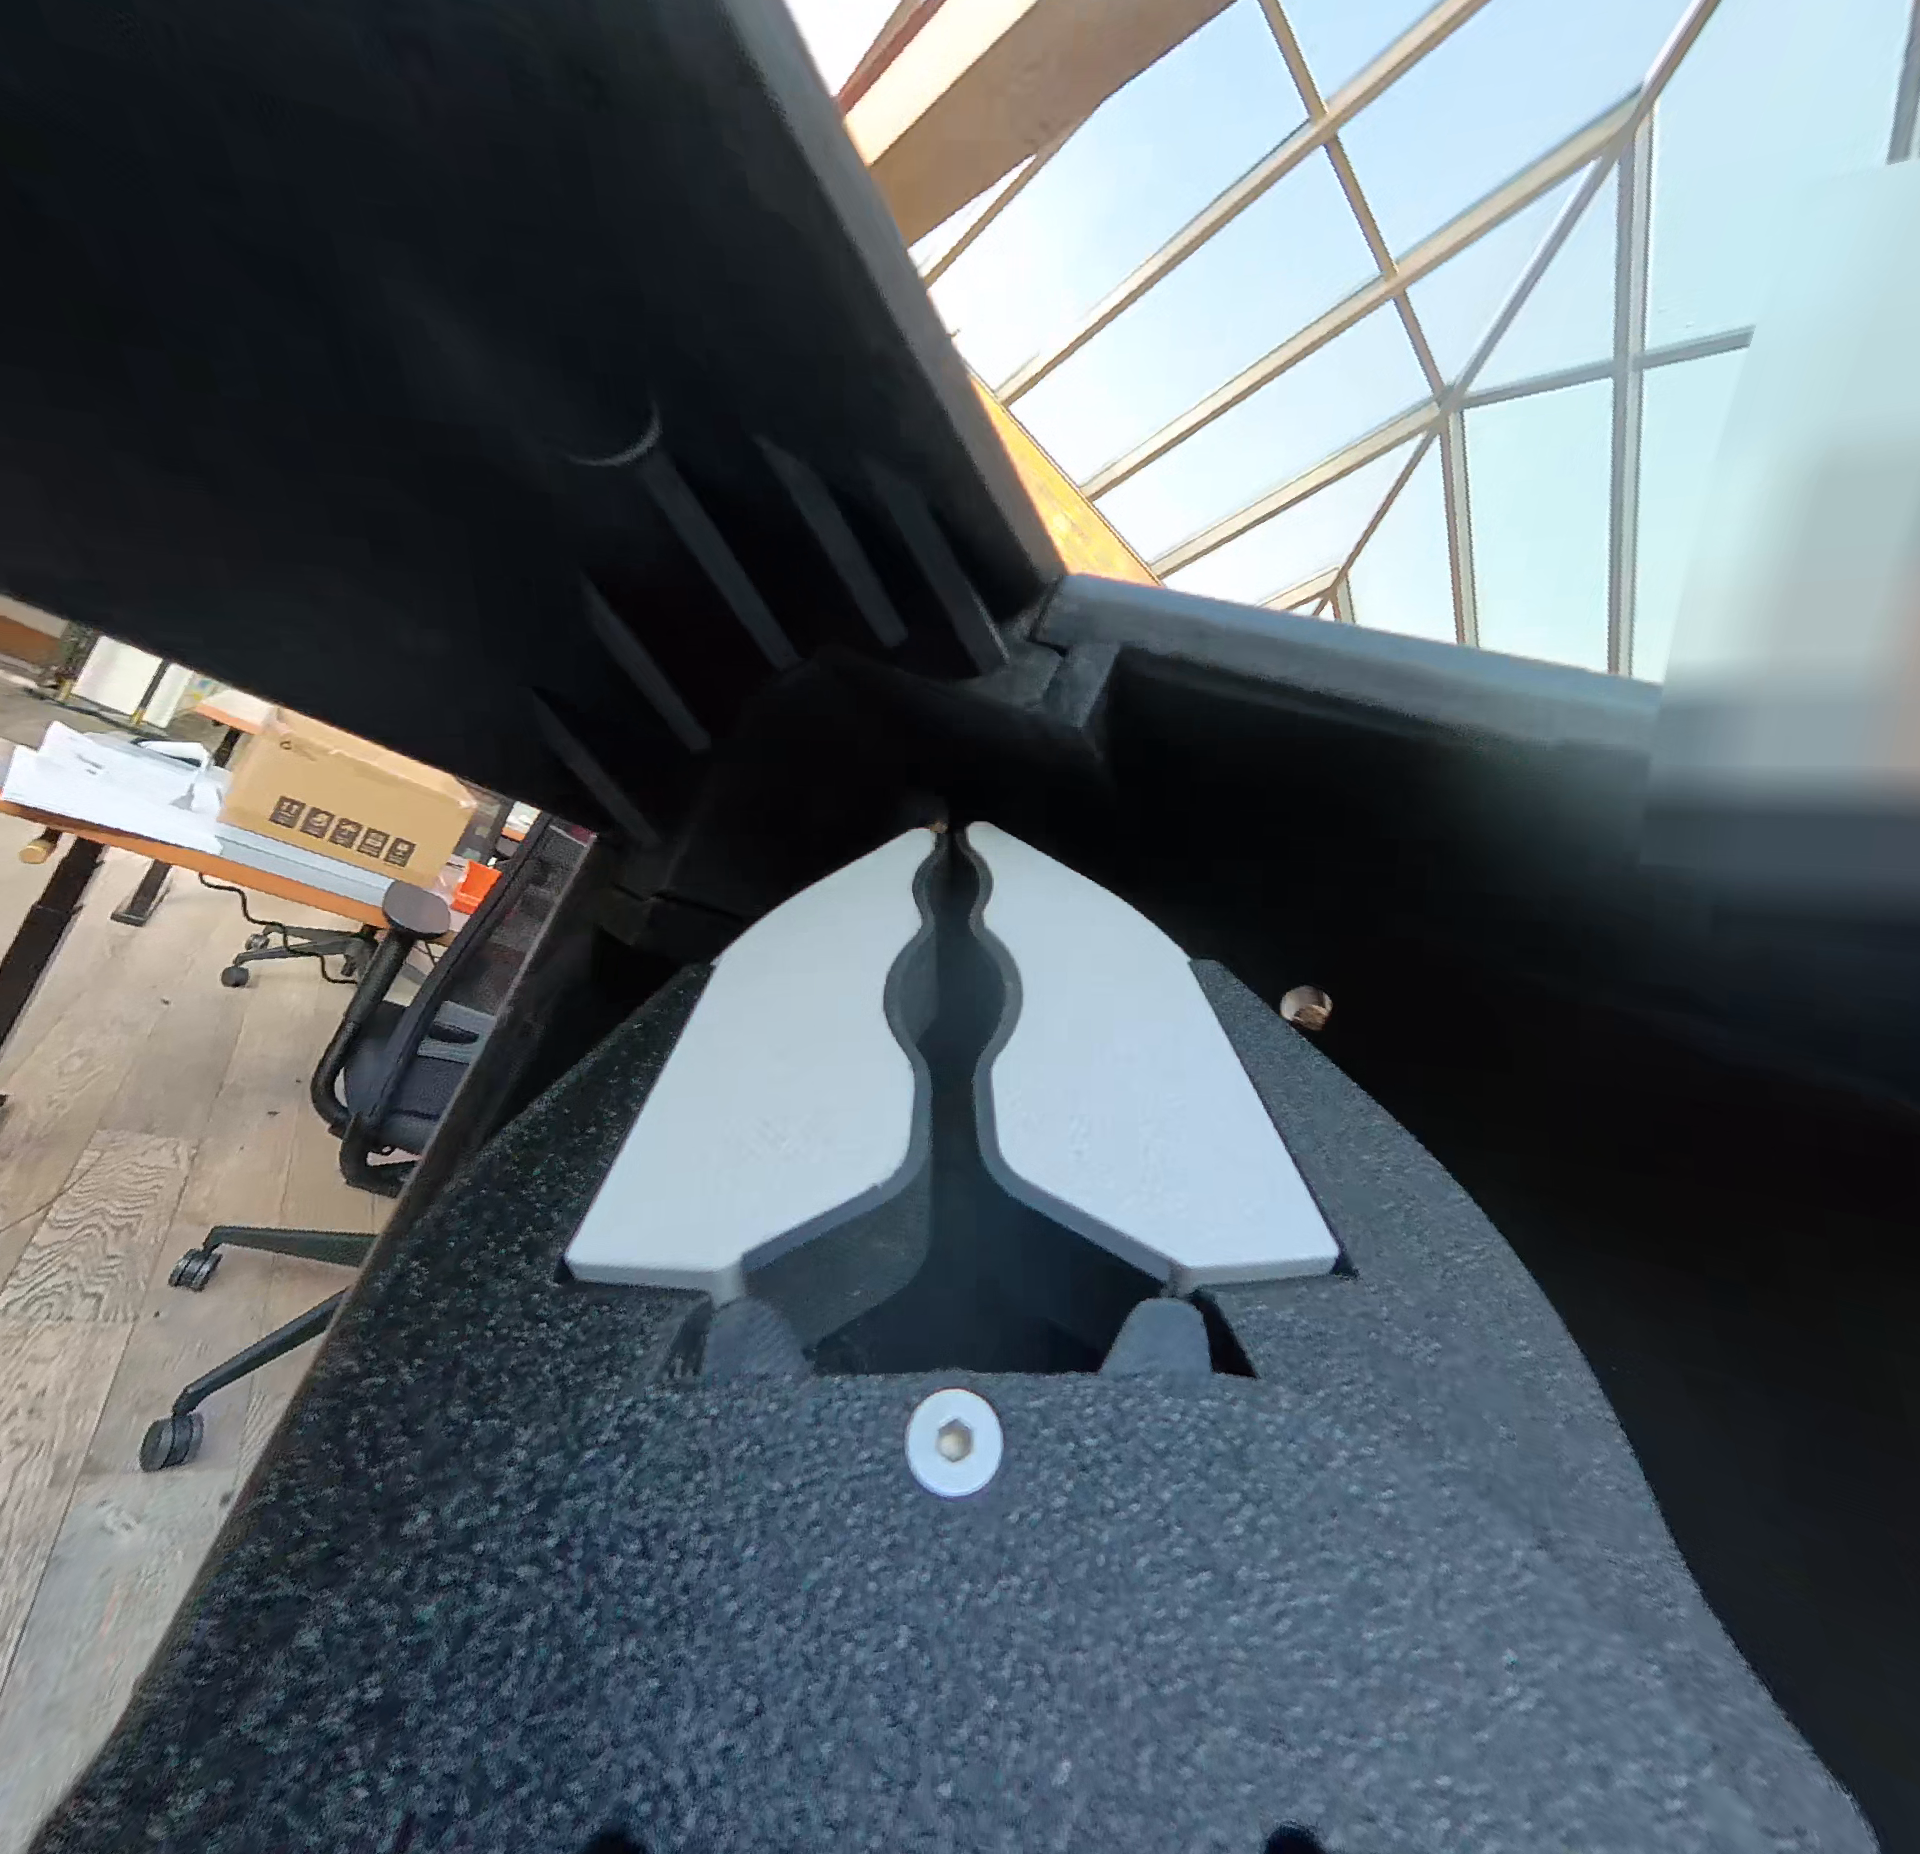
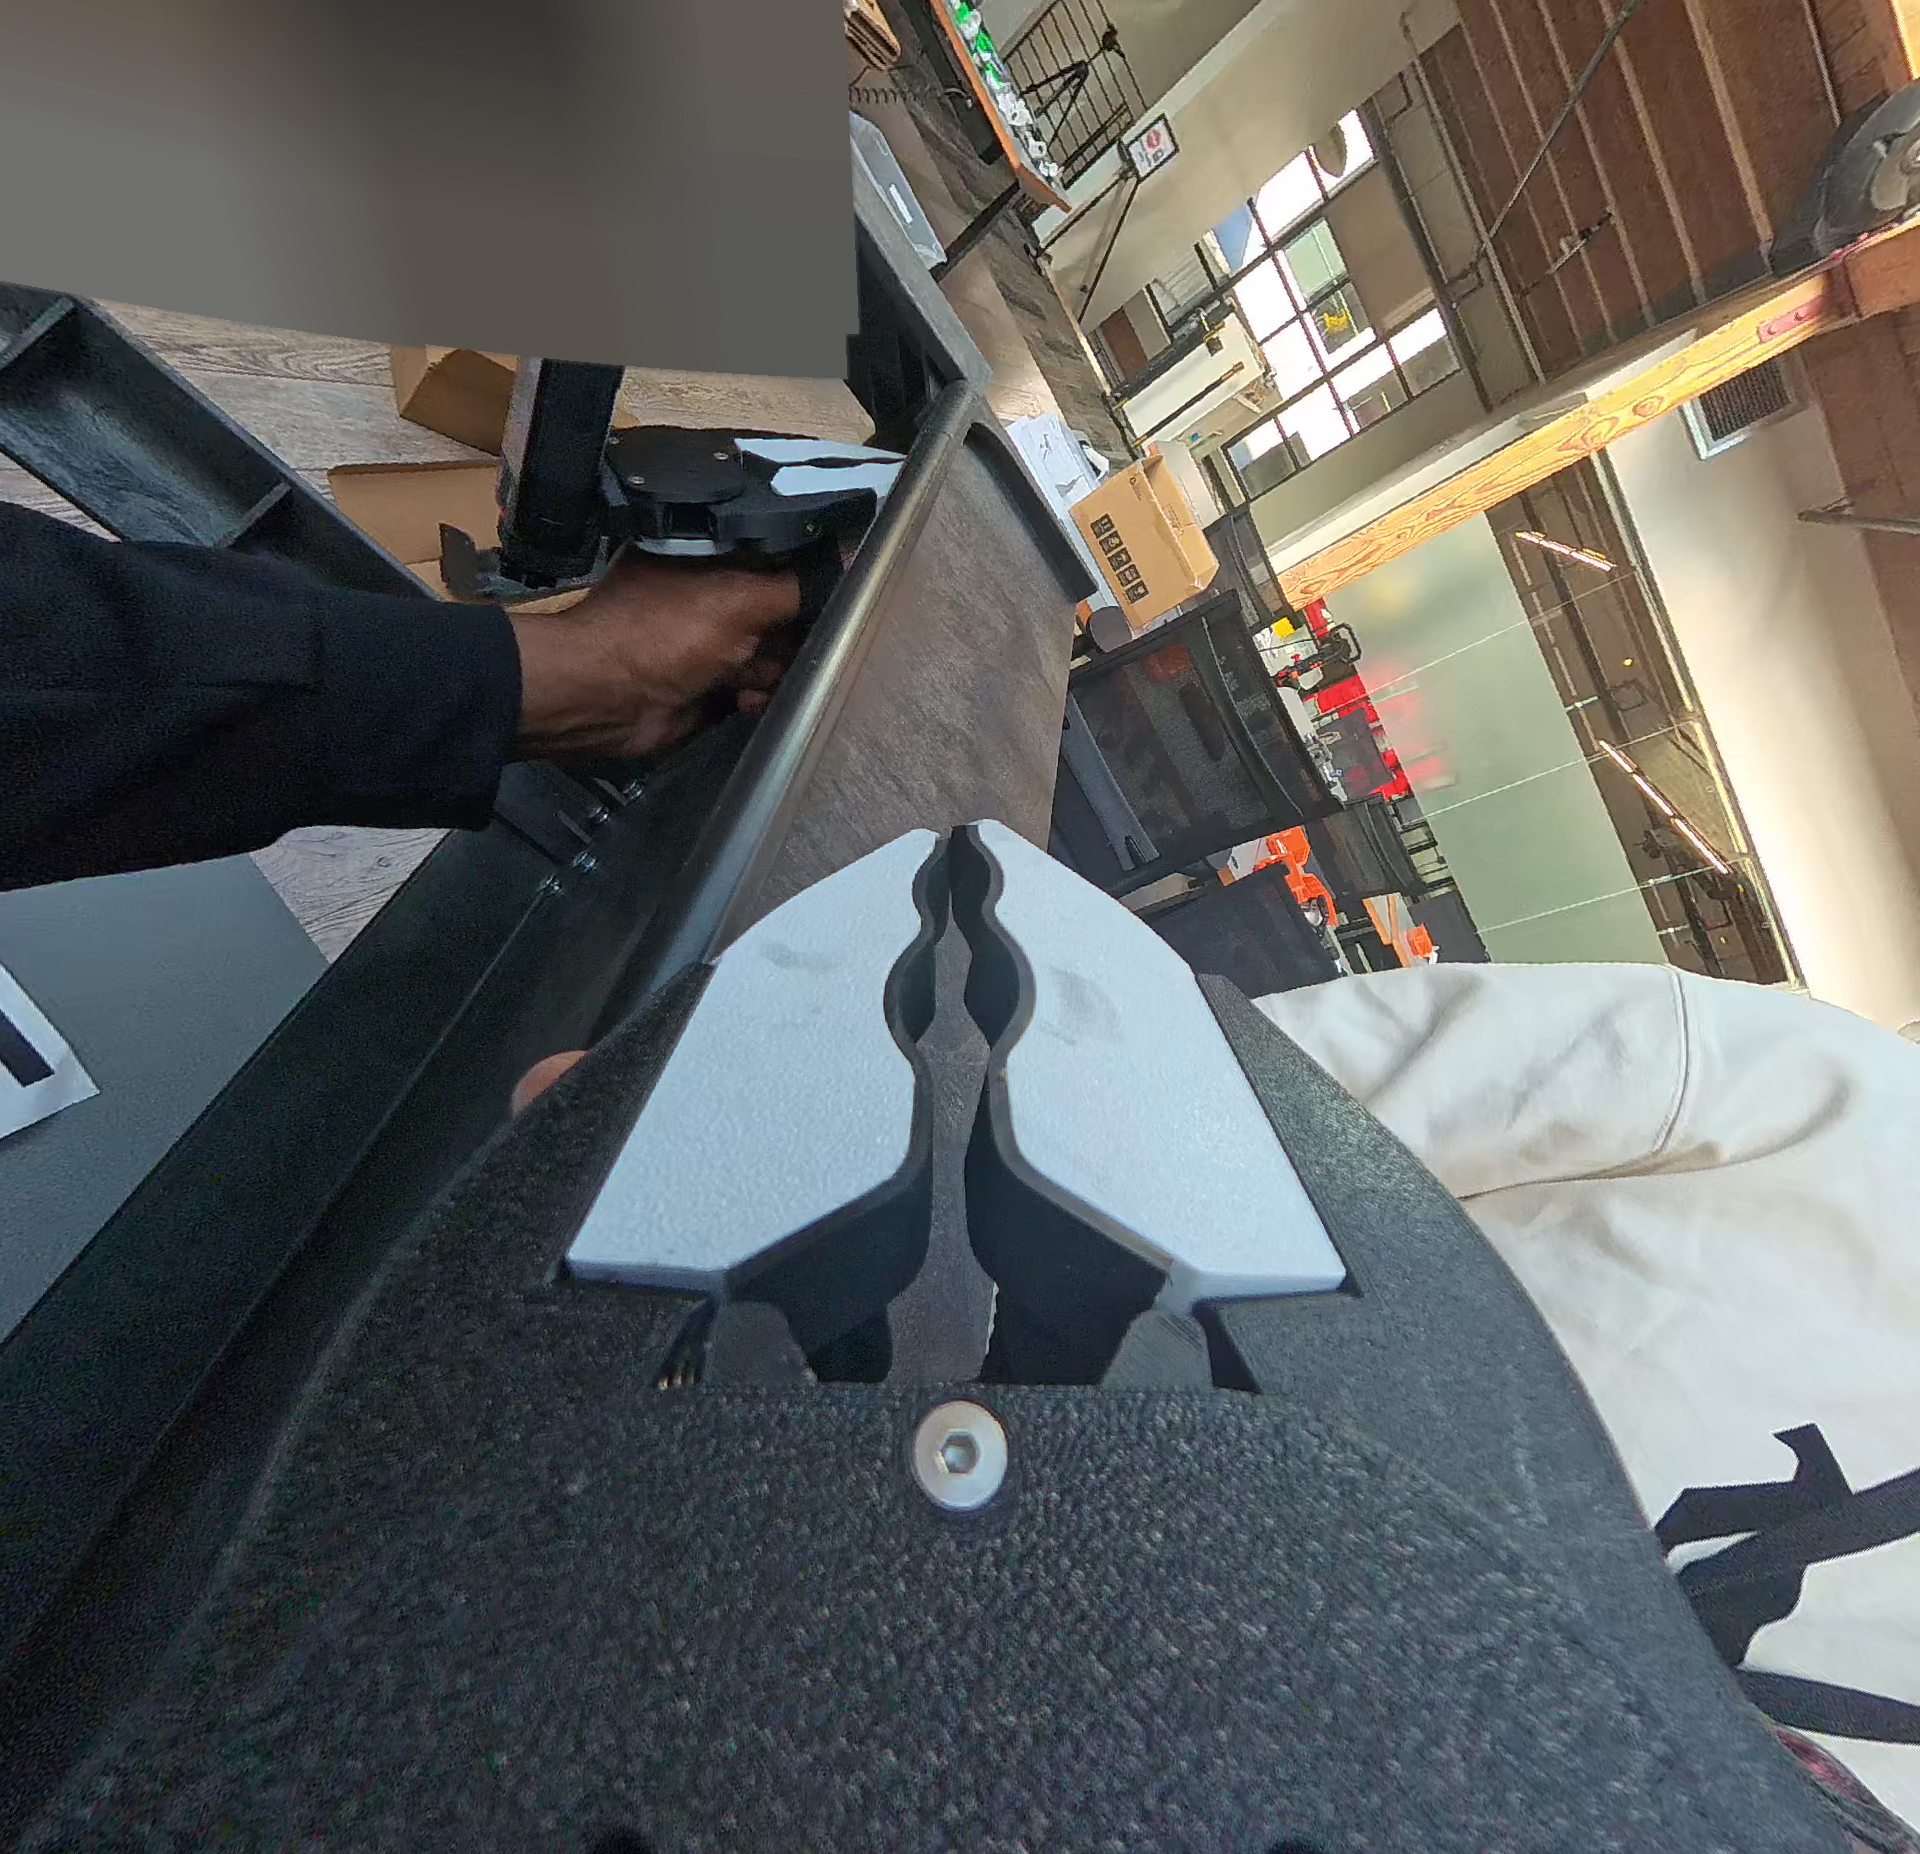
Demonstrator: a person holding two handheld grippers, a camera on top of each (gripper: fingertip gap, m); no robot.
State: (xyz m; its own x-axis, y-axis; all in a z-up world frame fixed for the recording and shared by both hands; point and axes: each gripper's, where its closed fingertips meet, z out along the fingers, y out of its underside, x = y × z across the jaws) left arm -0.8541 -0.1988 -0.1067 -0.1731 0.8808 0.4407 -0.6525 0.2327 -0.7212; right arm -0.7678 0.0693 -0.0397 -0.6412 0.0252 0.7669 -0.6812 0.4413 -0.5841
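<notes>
We see the left gripper (image 1: 951, 836) pressed together, tips against a black panel (image 1: 416, 298). The right gripper (image 2: 954, 840) is also closed, empty, beside a tilted board (image 2: 935, 641); a hand (image 2: 644, 661) holds the far gripper ahead-left.

Right wrist view: the right gripper (image 2: 954, 838), jaws together, sits at the near end of the tilted grey flat panel with a metal rim (image 2: 935, 641). The left gripper (image 2: 831, 479), held in a hand (image 2: 665, 661), meets the rim's far end. A cream cloth garment (image 2: 1558, 1181) lies right of the right gripper. Left wrist view: the left gripper's tips touch the black ribbed plastic panel (image 1: 520, 350). To its left, behind, a brown cardboard box (image 1: 343, 796) stands on a wooden desk (image 1: 104, 828), with a black wheeled office chair (image 1: 416, 1025) before it.
</notes>
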